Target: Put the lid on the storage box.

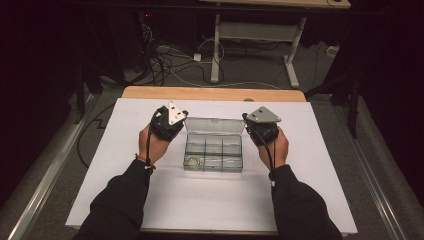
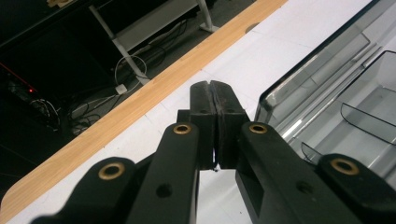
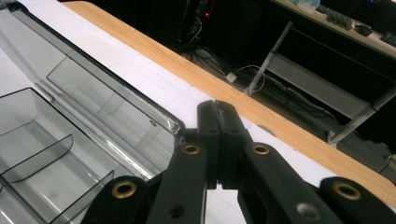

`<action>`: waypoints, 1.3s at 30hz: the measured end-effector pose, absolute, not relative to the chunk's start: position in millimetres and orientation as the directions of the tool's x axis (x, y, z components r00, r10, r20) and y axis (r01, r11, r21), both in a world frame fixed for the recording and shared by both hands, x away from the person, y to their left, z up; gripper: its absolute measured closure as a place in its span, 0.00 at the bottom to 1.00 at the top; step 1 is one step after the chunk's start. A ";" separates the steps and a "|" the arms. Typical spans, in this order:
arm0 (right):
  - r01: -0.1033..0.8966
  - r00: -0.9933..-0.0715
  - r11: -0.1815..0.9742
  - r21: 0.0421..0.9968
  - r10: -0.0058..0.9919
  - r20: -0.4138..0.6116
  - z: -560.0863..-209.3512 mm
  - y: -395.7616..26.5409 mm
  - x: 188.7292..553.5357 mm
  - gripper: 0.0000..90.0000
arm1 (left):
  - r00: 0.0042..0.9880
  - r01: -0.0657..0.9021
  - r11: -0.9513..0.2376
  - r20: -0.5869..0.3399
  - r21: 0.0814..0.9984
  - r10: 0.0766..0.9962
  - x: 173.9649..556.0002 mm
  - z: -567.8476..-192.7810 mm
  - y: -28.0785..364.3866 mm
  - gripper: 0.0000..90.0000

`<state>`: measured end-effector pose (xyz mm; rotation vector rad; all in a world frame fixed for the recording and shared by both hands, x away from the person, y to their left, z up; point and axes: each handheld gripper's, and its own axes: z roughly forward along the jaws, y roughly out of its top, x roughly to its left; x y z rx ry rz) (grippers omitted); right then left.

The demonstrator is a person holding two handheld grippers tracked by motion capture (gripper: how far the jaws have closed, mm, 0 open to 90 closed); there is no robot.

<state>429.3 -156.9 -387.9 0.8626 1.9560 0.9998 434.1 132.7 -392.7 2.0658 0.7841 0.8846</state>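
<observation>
The clear plastic organiser box [image 1: 213, 150] sits at the middle of the white table sheet [image 1: 200, 200], its lid [image 1: 215, 125] thrown open toward 12 o'clock and a small metal ring [image 1: 192, 161] lying in the compartment at 7 o'clock of the tray. The left gripper [image 1: 170, 122] hovers just off the box at 10 o'clock, the right gripper [image 1: 261, 131] at 2 o'clock; both have their jaws pressed together on nothing.

The box looks light, stiff and slick, likely to skate on the sheet if nudged, with thin walls that could crack under a hard pinch. The lid's free edge or a tray side wall seems the safest hold, with 1 gripper steadying the tray. The sheet offers open room at 3, 6 and 9 o'clock; the wooden table edge [image 1: 215, 93] lies near at 12 o'clock.
</observation>
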 end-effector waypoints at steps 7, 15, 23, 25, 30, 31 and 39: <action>0.212 -0.479 0.463 0.861 0.817 -0.322 -389.5 -156.6 423.0 1.00 | 0.566 0.245 -0.538 0.331 0.807 0.755 426.9 -395.4 132.2 0.95; 0.201 -0.479 0.463 0.863 0.815 -0.325 -393.6 -157.1 415.9 1.00 | 0.567 0.238 -0.544 0.339 0.804 0.750 419.0 -399.2 132.2 0.95; 0.196 -0.486 0.458 0.867 0.813 -0.320 -398.0 -156.7 409.5 1.00 | 0.573 0.227 -0.546 0.343 0.807 0.745 412.0 -404.0 131.2 0.95; 0.195 -0.485 0.457 0.868 0.814 -0.319 -399.7 -156.8 407.5 1.00 | 0.575 0.228 -0.544 0.339 0.807 0.745 410.7 -405.4 131.6 0.95; 0.196 -0.487 0.444 0.874 0.818 -0.306 -404.1 -157.5 402.9 1.00 | 0.580 0.226 -0.541 0.334 0.810 0.743 406.8 -409.1 132.2 0.95; 0.195 -0.488 0.443 0.875 0.817 -0.305 -405.1 -157.8 402.0 1.00 | 0.580 0.225 -0.540 0.334 0.811 0.743 405.9 -409.9 132.1 0.95; 0.192 -0.493 0.446 0.874 0.814 -0.307 -412.0 -159.6 394.9 1.00 | 0.574 0.214 -0.551 0.353 0.807 0.739 398.2 -414.8 130.0 0.95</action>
